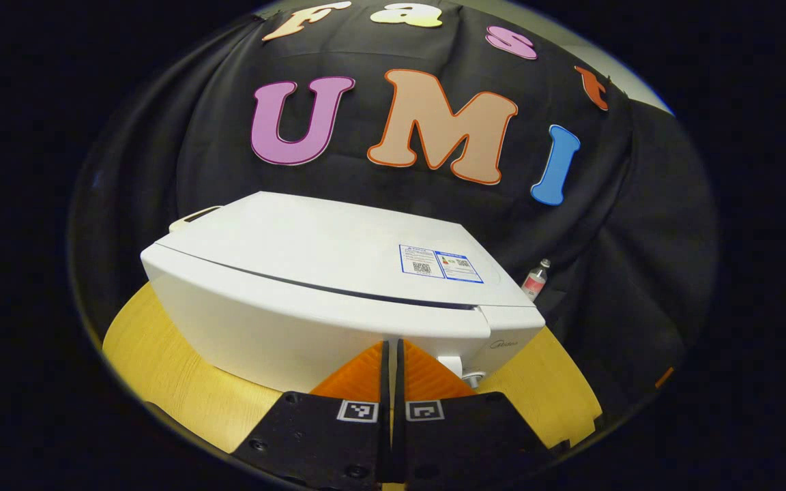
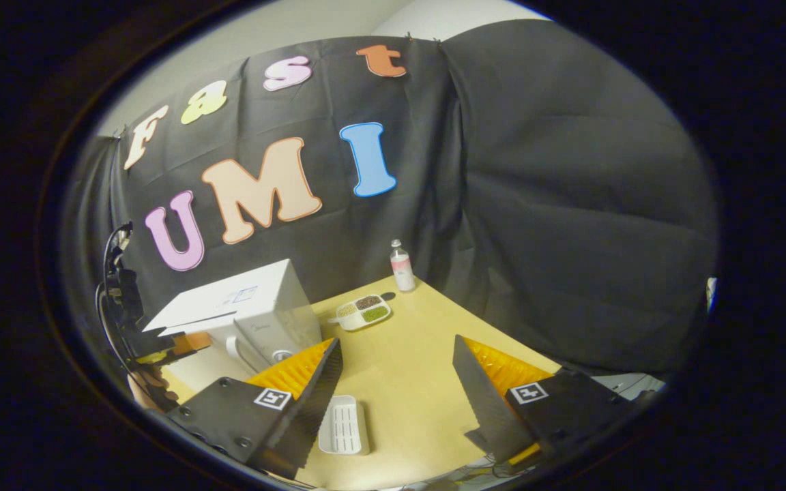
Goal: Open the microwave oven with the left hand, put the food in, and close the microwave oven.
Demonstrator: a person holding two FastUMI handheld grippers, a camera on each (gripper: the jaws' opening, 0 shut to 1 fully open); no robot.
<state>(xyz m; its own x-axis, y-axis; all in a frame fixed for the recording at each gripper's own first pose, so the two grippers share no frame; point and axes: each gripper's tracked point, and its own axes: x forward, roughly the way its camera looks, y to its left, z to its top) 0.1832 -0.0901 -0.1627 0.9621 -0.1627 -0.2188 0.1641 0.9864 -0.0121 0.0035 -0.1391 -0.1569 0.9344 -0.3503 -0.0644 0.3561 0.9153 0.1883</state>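
The white microwave [image 1: 325, 273] stands on the wooden table [image 1: 161, 361] with its door closed. My left gripper [image 1: 391, 349] is shut with nothing between its orange fingers, right up against the microwave's front, beside the white handle [image 1: 452, 365]. In the right gripper view the microwave [image 2: 256, 307] is at the left, with the left gripper [image 2: 185, 342] and the hand [image 2: 154, 382] holding it at its front. The food, a white compartment dish [image 2: 364, 311] of dark and green portions, lies on the table behind the microwave's right side. My right gripper [image 2: 396, 361] hangs open above the table.
A small bottle [image 2: 402, 266] with a pink label stands at the table's back corner by the black cloth, and is also seen as the bottle [image 1: 536, 278] right of the microwave. A white ribbed tray [image 2: 344, 424] lies on the table [image 2: 420, 382] near my right gripper's left finger.
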